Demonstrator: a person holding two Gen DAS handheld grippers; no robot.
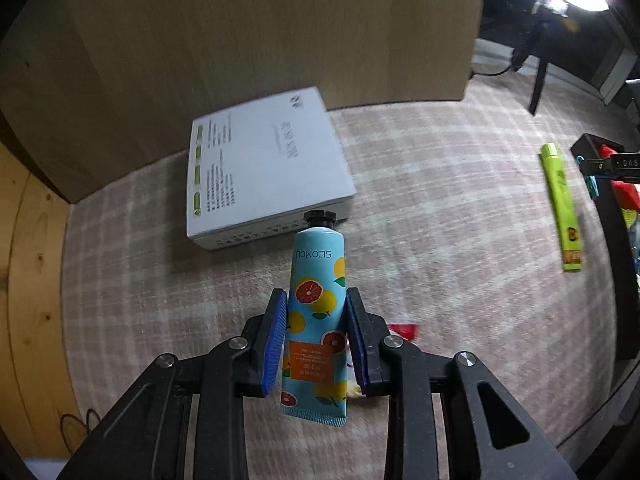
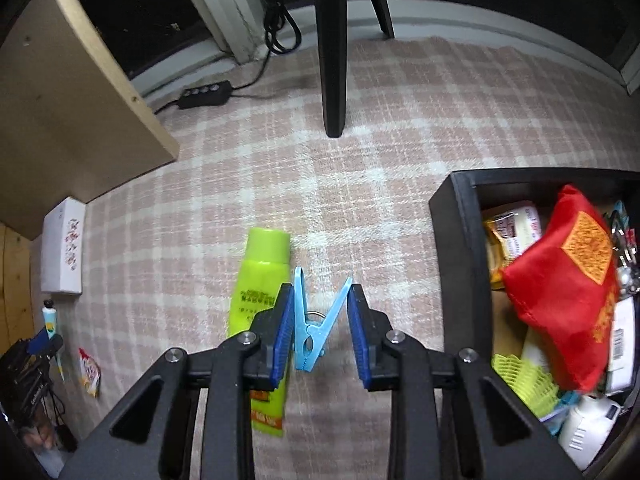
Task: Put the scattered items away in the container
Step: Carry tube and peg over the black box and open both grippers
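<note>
Checked pink rug [image 2: 360,152]: the floor surface carrying every loose item, bounded on the far left by a wooden panel [image 1: 240,32]. Black container [image 2: 460,208]: stands on the rug at the right, already crowded with a red pouch [image 2: 560,300] and assorted packets, so further items probably have to be dropped on top. White box [image 1: 268,164]: lies flat at the foot of the panel, untouched. Lime-green tube [image 2: 260,280]: lies lengthwise on the rug just left of the right claw, not yet collected. Fruit-printed hand-cream tube [image 1: 316,304]: clenched across its body by the left claw [image 1: 316,300], cap pointing away, apparently lifted clear of the rug for carrying. Light-blue clothes peg [image 2: 316,320]: gripped by the right claw [image 2: 318,296], the pads squeezing its two handle arms, near the container's left wall.
</note>
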